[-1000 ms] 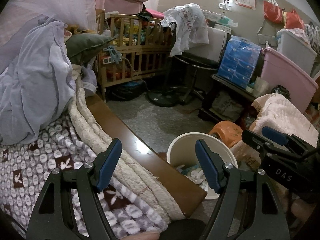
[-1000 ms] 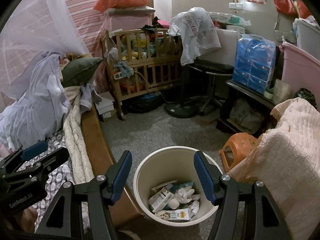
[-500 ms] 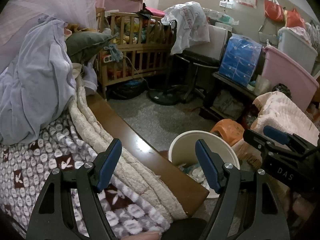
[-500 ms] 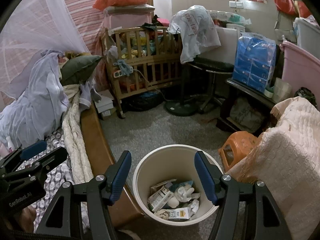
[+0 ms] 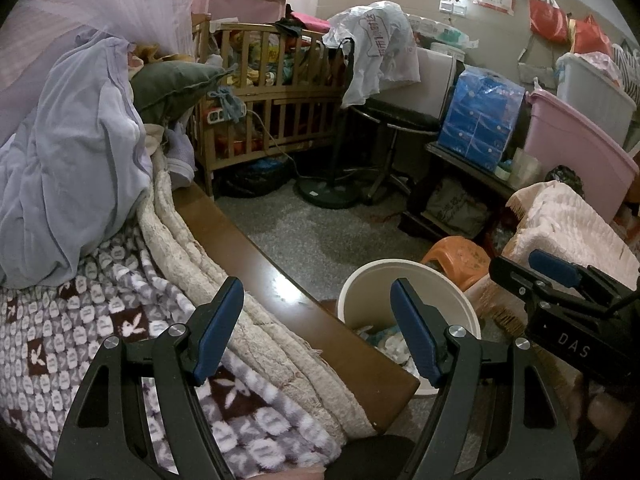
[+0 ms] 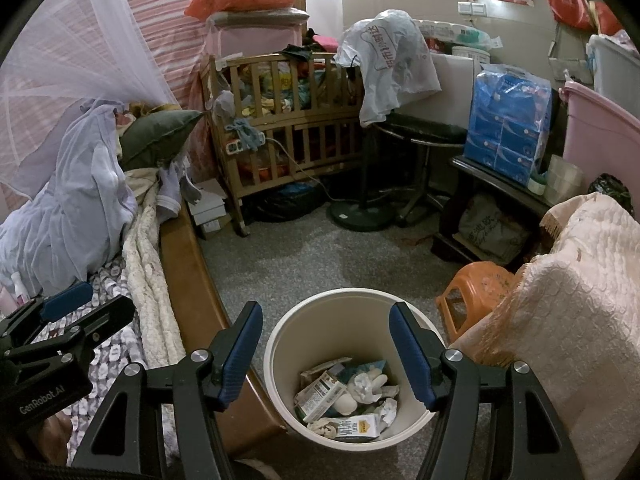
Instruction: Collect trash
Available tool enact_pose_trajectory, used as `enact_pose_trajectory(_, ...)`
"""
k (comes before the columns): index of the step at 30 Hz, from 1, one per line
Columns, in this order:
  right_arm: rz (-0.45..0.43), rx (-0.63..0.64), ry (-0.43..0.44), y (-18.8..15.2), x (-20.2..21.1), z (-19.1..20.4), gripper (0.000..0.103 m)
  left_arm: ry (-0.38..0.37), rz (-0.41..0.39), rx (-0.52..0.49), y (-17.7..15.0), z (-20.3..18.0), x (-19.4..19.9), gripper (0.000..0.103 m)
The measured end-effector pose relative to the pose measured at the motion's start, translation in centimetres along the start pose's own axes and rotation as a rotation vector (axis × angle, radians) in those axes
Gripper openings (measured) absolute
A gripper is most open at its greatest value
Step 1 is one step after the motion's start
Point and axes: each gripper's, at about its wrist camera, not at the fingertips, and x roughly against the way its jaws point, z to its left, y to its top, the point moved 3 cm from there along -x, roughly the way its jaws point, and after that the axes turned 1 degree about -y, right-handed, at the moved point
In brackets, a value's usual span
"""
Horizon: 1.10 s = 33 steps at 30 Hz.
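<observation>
Several pieces of trash (image 6: 346, 400) are lying in the bottom of a cream bucket (image 6: 344, 308) that is standing on the grey speckled floor (image 6: 304, 256), right beside the wooden edge of the bed (image 6: 180, 264); among them are crumpled white paper, a flattened carton and a small printed box. The right gripper (image 6: 326, 350) is hovering over the bucket's mouth with its blue-padded fingers (image 6: 408, 354) standing apart, nothing between them and nothing in their hold. The left gripper (image 5: 316, 330) is hanging over the corner of the bed frame, its jaws also spread wide and gripping nothing, with the bucket (image 5: 360, 284) showing partly behind its right finger. In the left wrist view the right gripper's black body is poking in from the right edge; in the right wrist view the left gripper is showing at the lower left over the bedding. A patterned blanket (image 5: 80, 320) and a cream quilt (image 5: 208, 272) are covering the bed, with a lilac sheet (image 5: 72, 160) heaped further back. An orange stool (image 6: 476, 284) is sitting near the bucket beside a pale pink cover (image 6: 568, 288). Further off, a wooden crib (image 6: 288, 120) is standing against the wall, with a pack of blue tissue boxes (image 6: 508, 124) on a dark bench to the right.
</observation>
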Motion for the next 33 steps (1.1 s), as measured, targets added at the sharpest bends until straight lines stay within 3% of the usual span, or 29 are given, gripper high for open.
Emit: enact_pose_trajectory(33,0.028,0.007,-0.005,-0.8,-0.4,-1.3,0.065,-0.014,0.03,-0.021,-1.0,0.4,-0.7,0.075)
